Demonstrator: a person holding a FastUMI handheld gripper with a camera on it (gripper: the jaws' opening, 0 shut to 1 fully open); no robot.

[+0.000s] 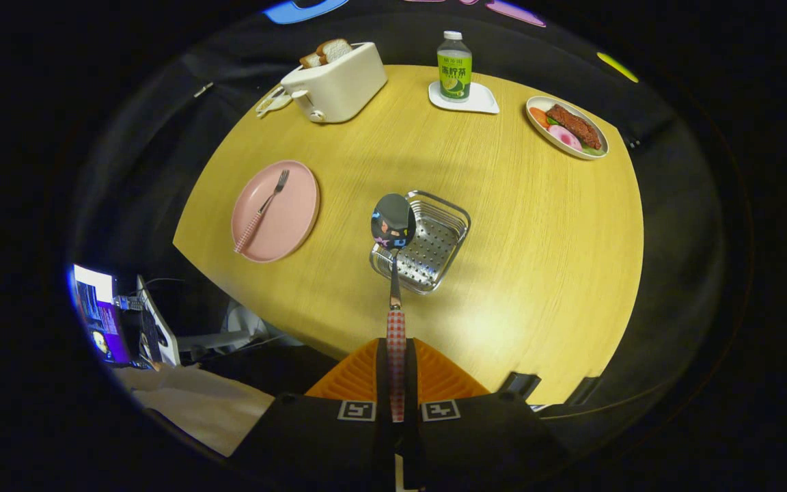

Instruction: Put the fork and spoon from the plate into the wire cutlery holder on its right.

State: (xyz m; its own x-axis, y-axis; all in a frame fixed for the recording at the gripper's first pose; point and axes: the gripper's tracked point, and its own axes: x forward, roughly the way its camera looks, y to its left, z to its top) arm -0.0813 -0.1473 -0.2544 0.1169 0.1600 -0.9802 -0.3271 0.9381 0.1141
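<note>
My gripper [397,372] is shut on the red-checked handle of the spoon [394,236], high above the table. The spoon's shiny bowl points forward and overlaps the left side of the wire cutlery holder [431,249], a square perforated metal basket on the yellow table. Left of the holder lies the pink plate [291,225]. On it rests the fork [261,210], tines pointing away from me, with the same checked handle. My orange fingers [359,376] press on both sides of the spoon handle.
At the far side of the round wooden table [537,260] stand a white toaster [335,85] with bread, a green-labelled bottle [454,67] on a white coaster, and an oval dish of food [568,126]. A laptop [96,314] glows below the table's left edge.
</note>
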